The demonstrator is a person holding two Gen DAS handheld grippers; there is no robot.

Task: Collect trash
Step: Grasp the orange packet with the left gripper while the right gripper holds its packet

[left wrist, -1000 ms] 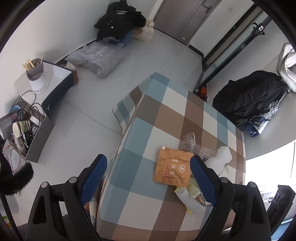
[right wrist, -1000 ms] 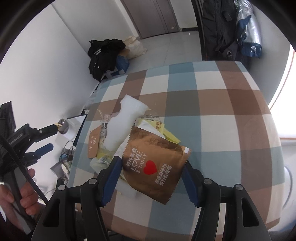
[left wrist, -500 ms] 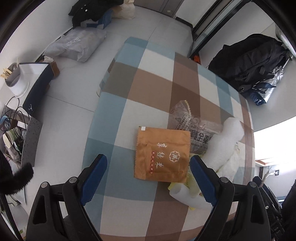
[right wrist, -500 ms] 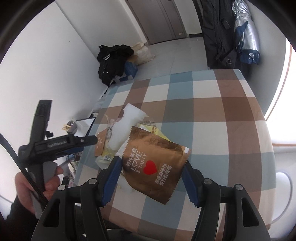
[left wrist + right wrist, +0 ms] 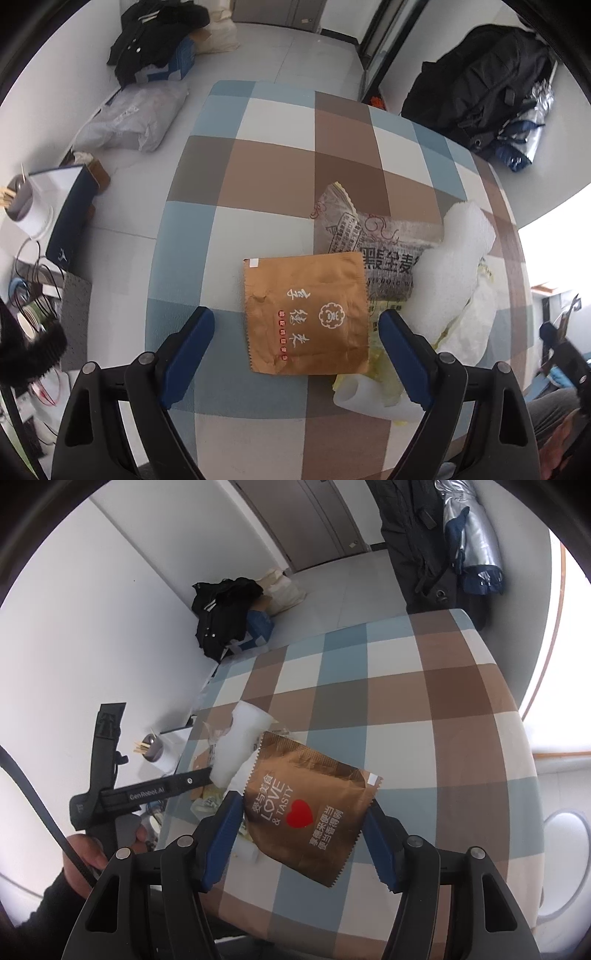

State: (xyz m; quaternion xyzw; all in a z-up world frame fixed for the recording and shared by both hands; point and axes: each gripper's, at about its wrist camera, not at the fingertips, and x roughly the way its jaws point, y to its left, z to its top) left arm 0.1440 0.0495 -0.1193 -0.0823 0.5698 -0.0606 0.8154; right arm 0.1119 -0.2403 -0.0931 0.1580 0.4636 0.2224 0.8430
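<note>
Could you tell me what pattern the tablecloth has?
Tablecloth: blue, brown, white checks; clearest in left wrist view.

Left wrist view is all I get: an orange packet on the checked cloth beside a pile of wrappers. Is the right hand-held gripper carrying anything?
Observer: Yes. The right hand-held gripper grips a brown packet printed with a red heart.
Operator: Is that packet resting on the table?
Observer: No, it looks lifted clear of the checked cloth, close to the pile.
Operator: How does my left hand-held gripper look from there?
Observer: The left hand-held gripper, whose jaws are closing without touching the orange packet, reaches in beside the white foam piece, with a hand on its handle.
</note>
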